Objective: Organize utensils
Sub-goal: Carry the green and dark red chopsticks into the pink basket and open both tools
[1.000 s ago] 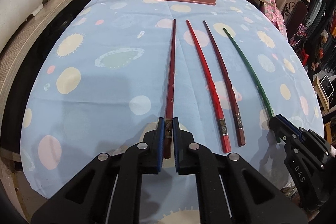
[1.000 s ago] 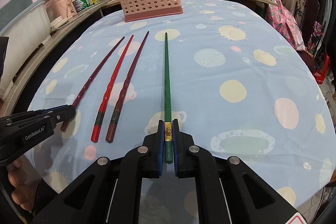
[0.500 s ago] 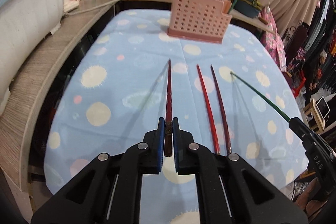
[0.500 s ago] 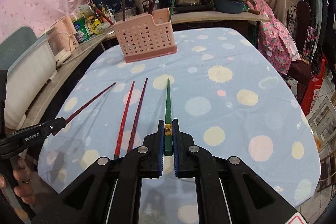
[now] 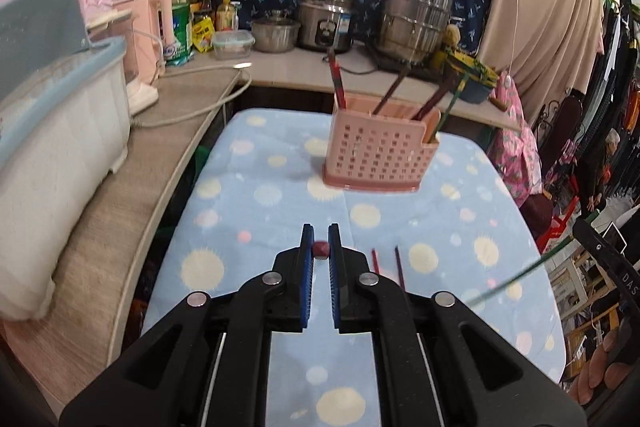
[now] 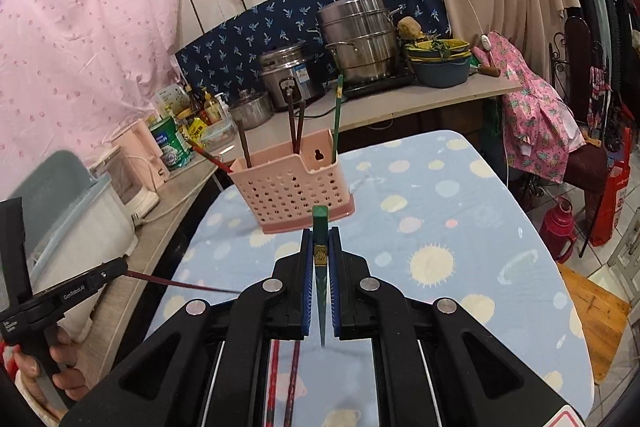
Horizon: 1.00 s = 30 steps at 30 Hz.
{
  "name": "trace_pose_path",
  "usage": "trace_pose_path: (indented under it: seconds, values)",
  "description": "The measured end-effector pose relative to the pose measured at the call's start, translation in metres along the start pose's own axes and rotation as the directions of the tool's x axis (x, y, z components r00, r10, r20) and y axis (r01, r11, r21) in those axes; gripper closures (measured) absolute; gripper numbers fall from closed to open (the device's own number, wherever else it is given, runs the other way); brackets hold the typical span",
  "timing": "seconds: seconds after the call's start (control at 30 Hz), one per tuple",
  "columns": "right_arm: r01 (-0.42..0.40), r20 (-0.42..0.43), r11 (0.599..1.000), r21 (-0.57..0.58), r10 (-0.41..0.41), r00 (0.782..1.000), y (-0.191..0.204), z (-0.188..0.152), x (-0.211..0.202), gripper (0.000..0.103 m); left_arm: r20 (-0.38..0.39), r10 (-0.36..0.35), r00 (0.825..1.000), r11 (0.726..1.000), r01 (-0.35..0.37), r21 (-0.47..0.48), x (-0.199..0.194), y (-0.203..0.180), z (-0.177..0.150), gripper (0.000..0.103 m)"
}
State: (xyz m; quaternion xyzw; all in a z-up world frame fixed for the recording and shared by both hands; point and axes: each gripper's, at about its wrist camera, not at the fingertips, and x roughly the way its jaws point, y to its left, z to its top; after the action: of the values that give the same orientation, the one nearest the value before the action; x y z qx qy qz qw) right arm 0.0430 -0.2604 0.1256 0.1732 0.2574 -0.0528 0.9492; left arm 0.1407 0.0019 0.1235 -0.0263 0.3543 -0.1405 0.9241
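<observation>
step: carrying chopsticks to pink utensil basket [image 6: 294, 187] | left gripper [image 5: 321, 251] pinches dark red chopstick [image 5: 321, 249], right gripper [image 6: 321, 251] pinches green chopstick [image 6: 321, 255], both aloft | 2 red chopsticks [image 5: 386, 263] on tablecloth [image 5: 460, 227] | next: tip each upright over basket

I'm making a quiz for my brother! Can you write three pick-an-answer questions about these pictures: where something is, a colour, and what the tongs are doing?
1. Where does the pink basket stand? A. on a chair B. on the spotted tablecloth C. on the floor
2. What colour is the chopstick in the right tongs? A. yellow B. white C. green
3. The left tongs are: A. shut on a dark red chopstick B. wide open C. holding a spoon
Answers: B, its base rests there; C, green shows in their grip; A, the stick's end is pinched between them.
</observation>
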Motion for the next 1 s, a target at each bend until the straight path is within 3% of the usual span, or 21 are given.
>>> trace_pose_path:
  seconds: [0.4, 0.7, 0.87, 1.0]
  values:
    - [-0.109, 0.123, 0.994, 0.032, 0.104, 0.987, 0.014, 0.079, 0.020, 0.096, 0.123, -0.022, 0.992, 0.999, 0.027, -0.037, -0.002, -0.006, 0.095, 0.096]
    - [-0.152, 0.237, 0.988, 0.036, 0.139, 0.961, 0.036, 0.161, 0.048, 0.096, 0.288, -0.036, 0.957, 0.997, 0.053, -0.053, -0.010, -0.022, 0.181, 0.096]
    - [-0.148, 0.261, 0.989, 0.026, 0.136, 0.956, 0.044, 0.192, 0.074, 0.096, 0.353, -0.020, 0.935, 0.998, 0.042, -0.055, 0.001, -0.031, 0.211, 0.096]
    - [-0.128, 0.263, 0.992, 0.025, 0.117, 0.958, 0.045, 0.204, 0.096, 0.096, 0.362, -0.009, 0.932, 0.999, 0.026, -0.044, 0.019, -0.038, 0.223, 0.096]
